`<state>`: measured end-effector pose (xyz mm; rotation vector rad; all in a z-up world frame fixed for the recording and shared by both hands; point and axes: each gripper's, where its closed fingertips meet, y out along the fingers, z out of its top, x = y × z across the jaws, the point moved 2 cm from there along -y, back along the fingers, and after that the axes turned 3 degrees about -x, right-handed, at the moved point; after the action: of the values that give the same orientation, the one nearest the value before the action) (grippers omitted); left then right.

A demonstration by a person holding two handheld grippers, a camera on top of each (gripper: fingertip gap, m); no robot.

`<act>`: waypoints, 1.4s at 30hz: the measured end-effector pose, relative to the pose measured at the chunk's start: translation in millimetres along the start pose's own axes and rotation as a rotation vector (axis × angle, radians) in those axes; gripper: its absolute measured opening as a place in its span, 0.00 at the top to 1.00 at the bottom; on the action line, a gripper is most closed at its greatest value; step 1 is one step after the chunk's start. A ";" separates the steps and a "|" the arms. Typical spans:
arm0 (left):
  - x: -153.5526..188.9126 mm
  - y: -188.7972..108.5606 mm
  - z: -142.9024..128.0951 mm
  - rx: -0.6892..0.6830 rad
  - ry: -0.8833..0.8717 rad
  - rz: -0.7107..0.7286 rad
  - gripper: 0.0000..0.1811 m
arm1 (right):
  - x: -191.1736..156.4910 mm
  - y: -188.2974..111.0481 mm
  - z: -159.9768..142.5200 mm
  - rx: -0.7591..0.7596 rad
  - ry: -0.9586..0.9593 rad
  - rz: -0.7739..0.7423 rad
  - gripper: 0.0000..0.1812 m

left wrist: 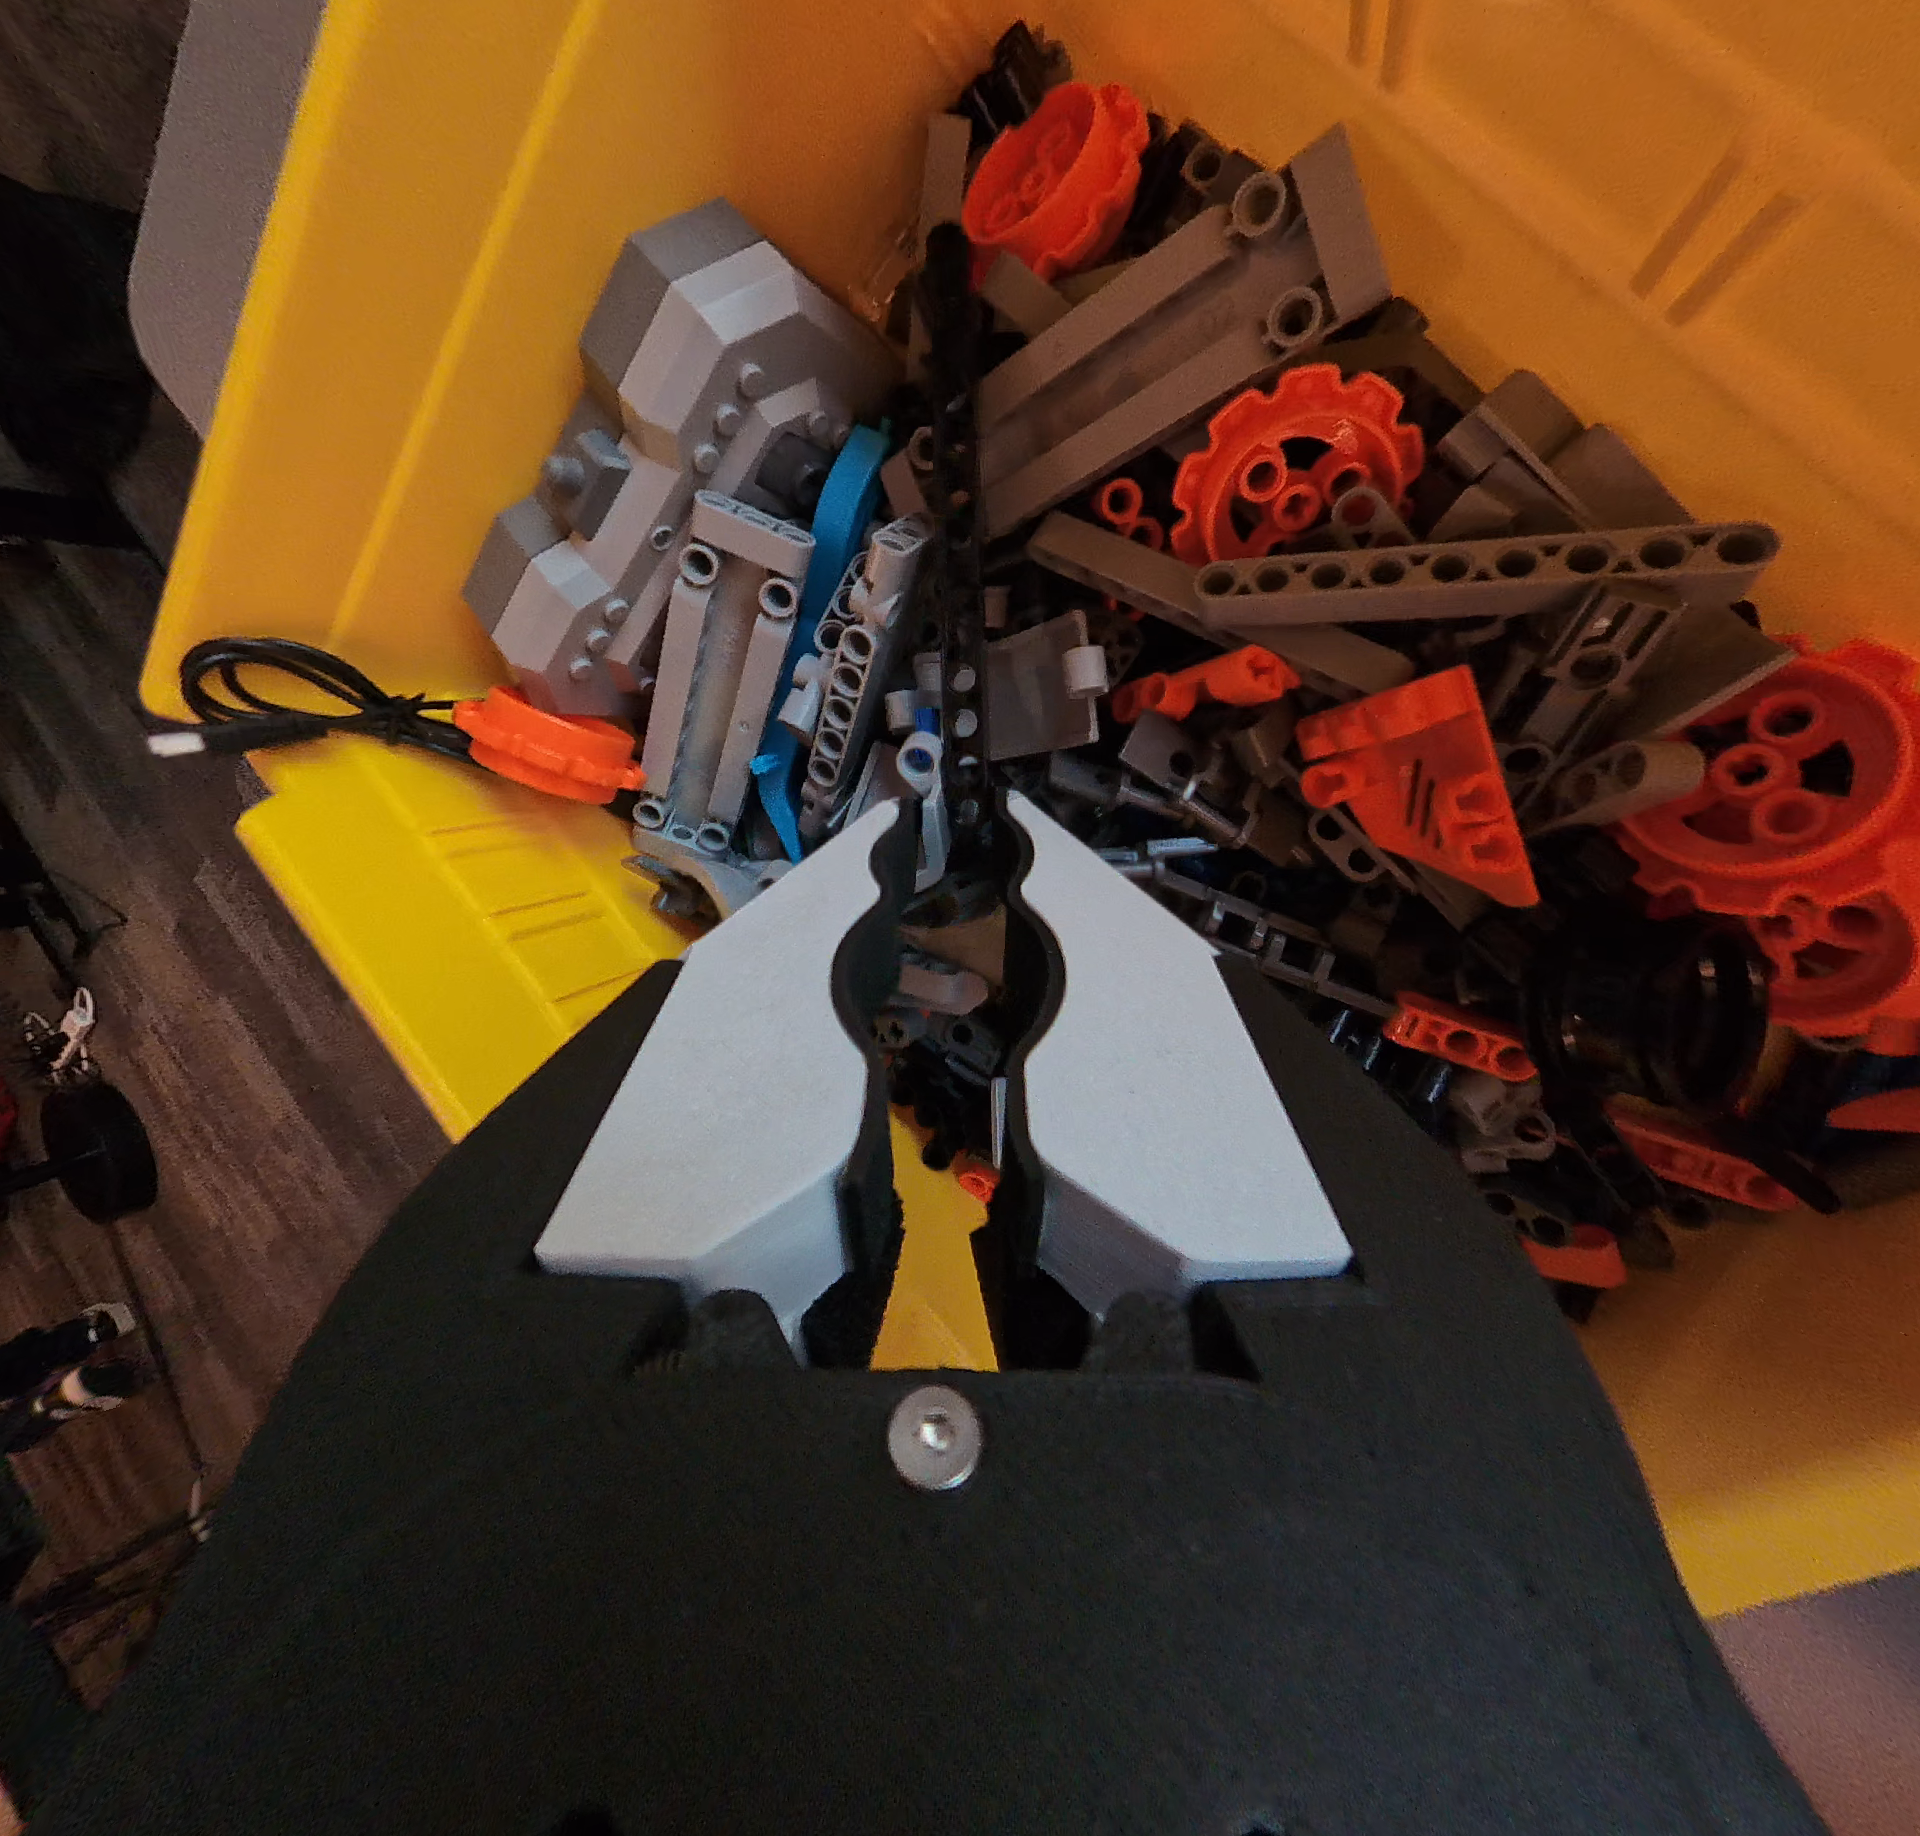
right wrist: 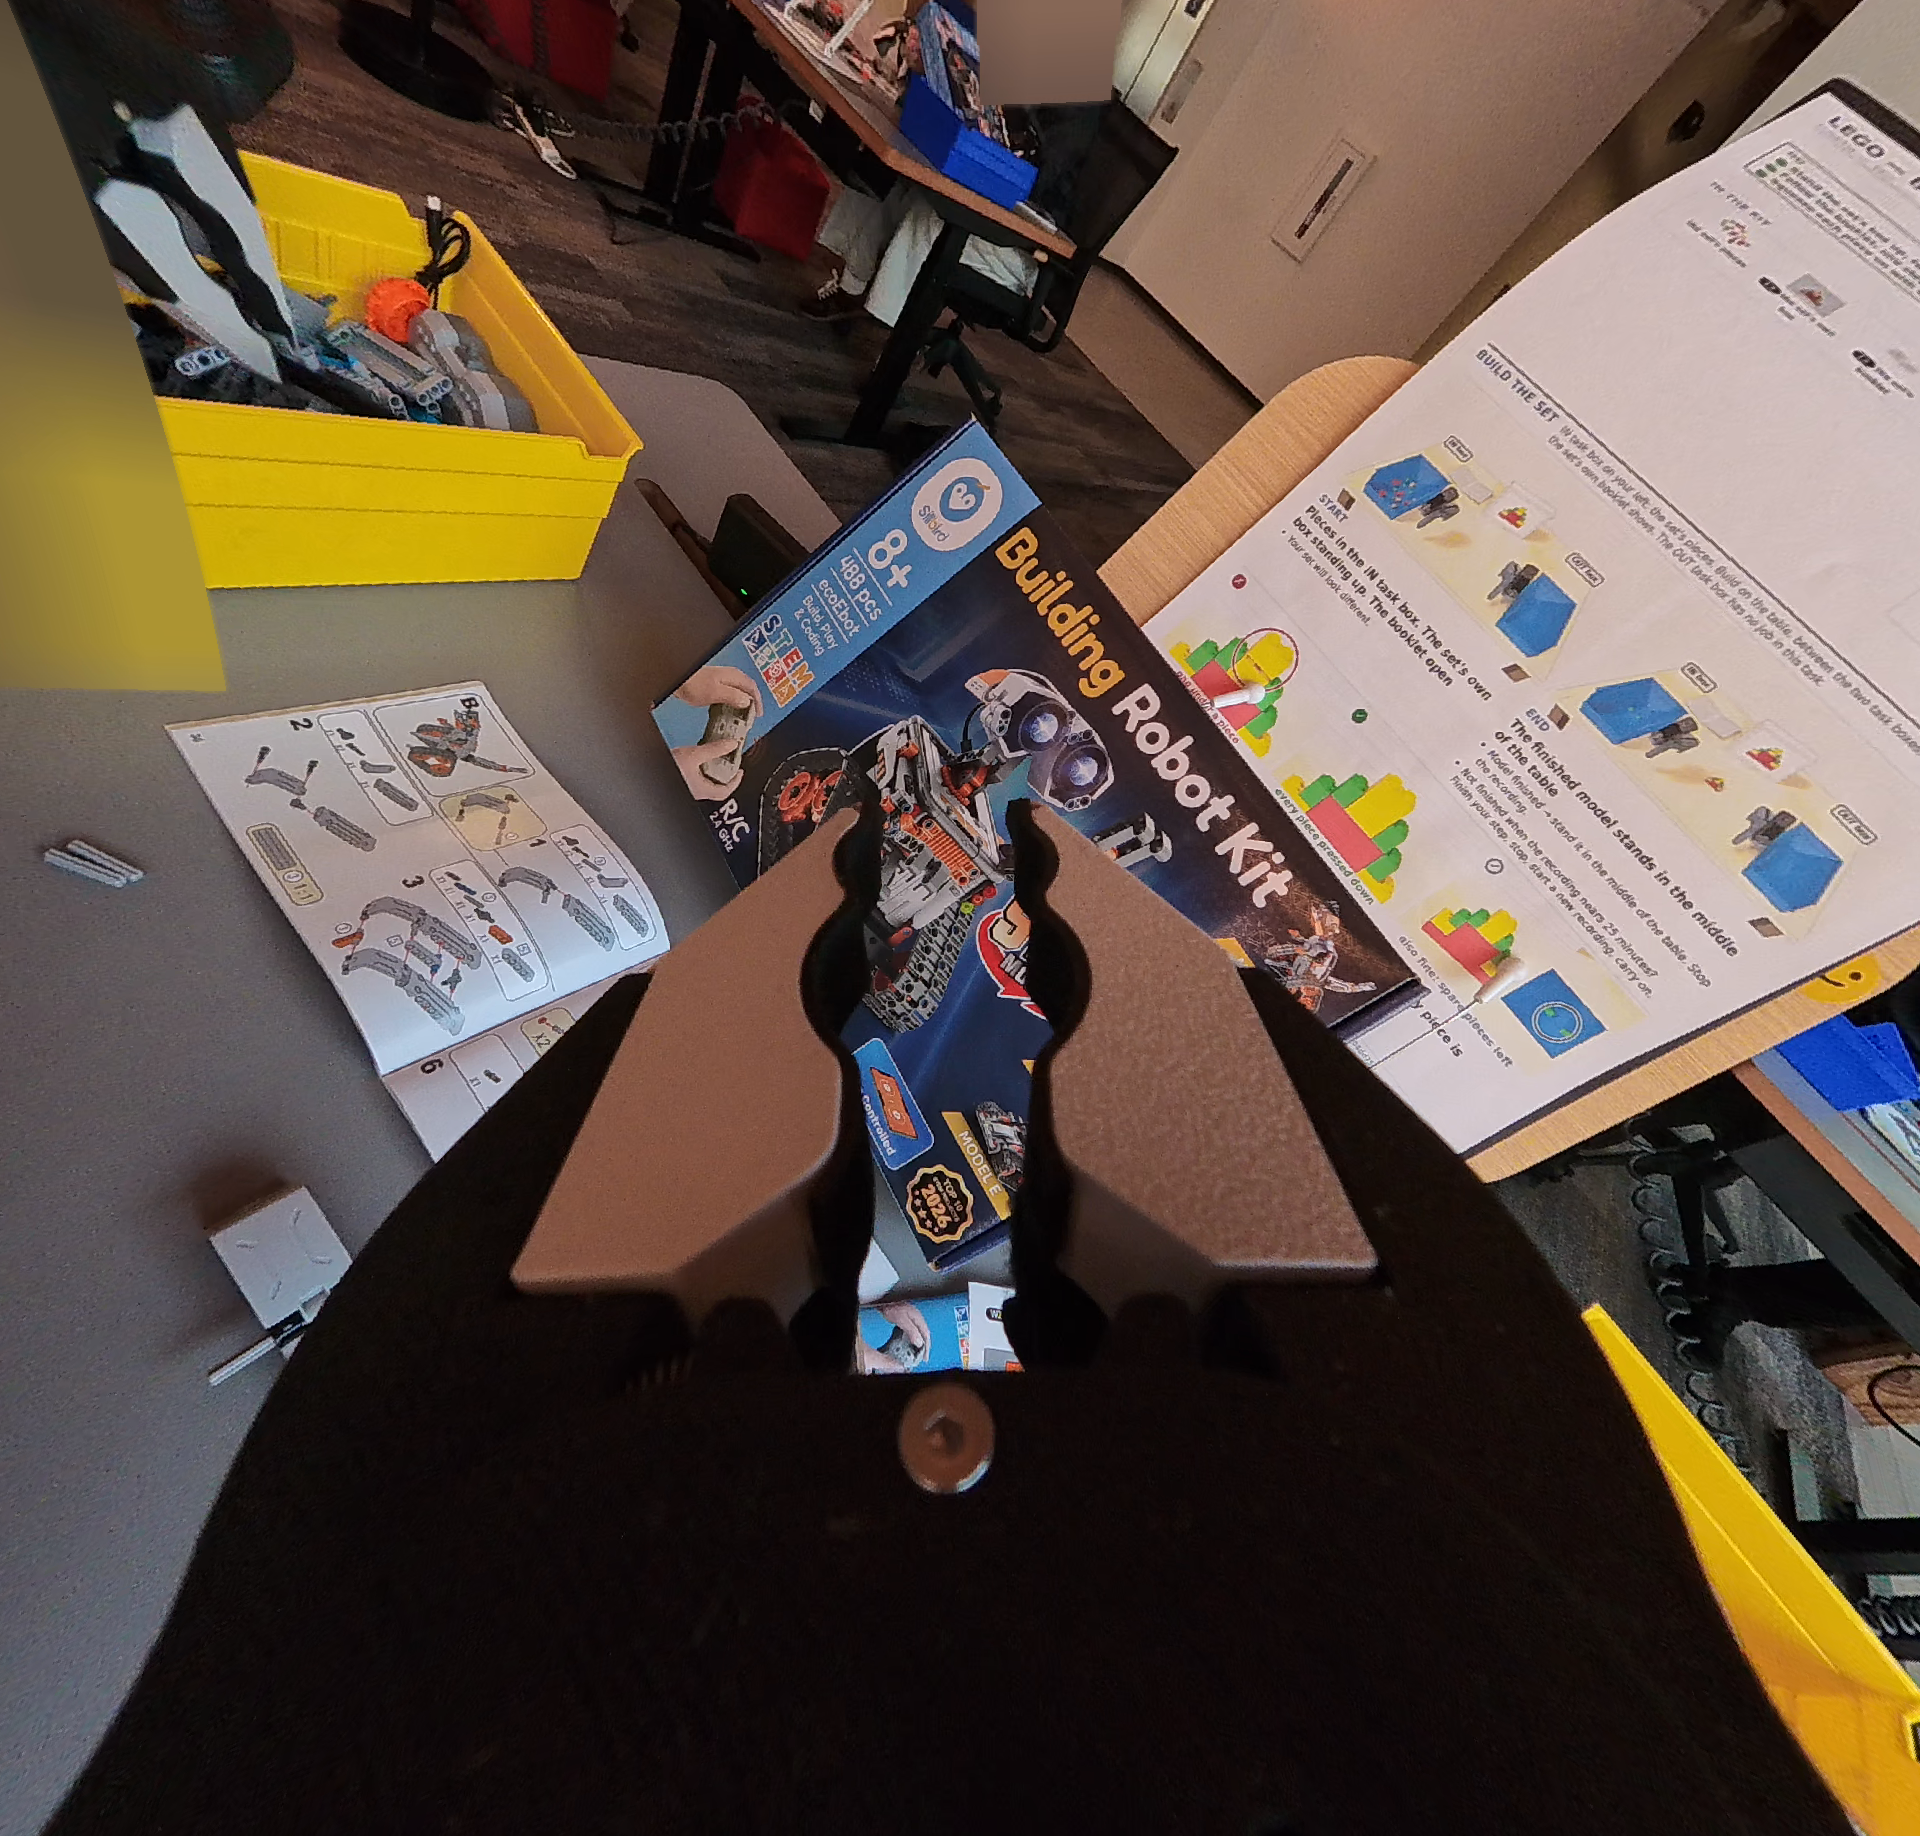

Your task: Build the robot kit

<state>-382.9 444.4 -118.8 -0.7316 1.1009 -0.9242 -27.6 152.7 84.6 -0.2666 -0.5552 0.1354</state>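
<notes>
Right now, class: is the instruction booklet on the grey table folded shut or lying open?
Open. The instruction booklet lies flat on the grey table, inner pages of numbered step diagrams facing up, left of the right gripper.

Your left tool sits among piled parts crowding the yellow bin. Bare grey surface lies open between the instruction booklet and white block; the kit box blocks the right.

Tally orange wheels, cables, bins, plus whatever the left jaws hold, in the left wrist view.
Orange wheels: 5
Black cable: 1
Yellow bin: 1
Black beam, in left gripper jaws: 1
Total: 8
</notes>
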 end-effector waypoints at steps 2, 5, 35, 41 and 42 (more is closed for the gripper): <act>-2.4 -7.2 2.4 0.033 -0.033 -0.002 0.93 | -0.2 0.3 -0.2 -0.001 0.000 0.001 0.87; 3.3 -18.9 15.8 0.132 -0.100 -0.082 0.93 | -0.2 0.8 -0.9 -0.004 -0.001 0.001 0.87; -11.8 -40.7 -18.1 0.107 -0.360 -0.154 0.93 | 0.5 6.4 -8.8 -0.014 0.015 0.022 0.87; 3.0 -17.9 -24.6 -0.031 -0.324 -0.200 0.85 | 0.9 6.2 -9.6 -0.017 0.014 0.022 0.87; 3.6 -13.0 -25.5 -0.056 -0.317 -0.196 0.83 | 1.2 6.0 -9.8 -0.018 0.014 0.021 0.87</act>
<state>-409.8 434.2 -116.8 -1.0080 0.7876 -0.9069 -21.7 156.6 75.5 -0.2905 -0.5398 0.1492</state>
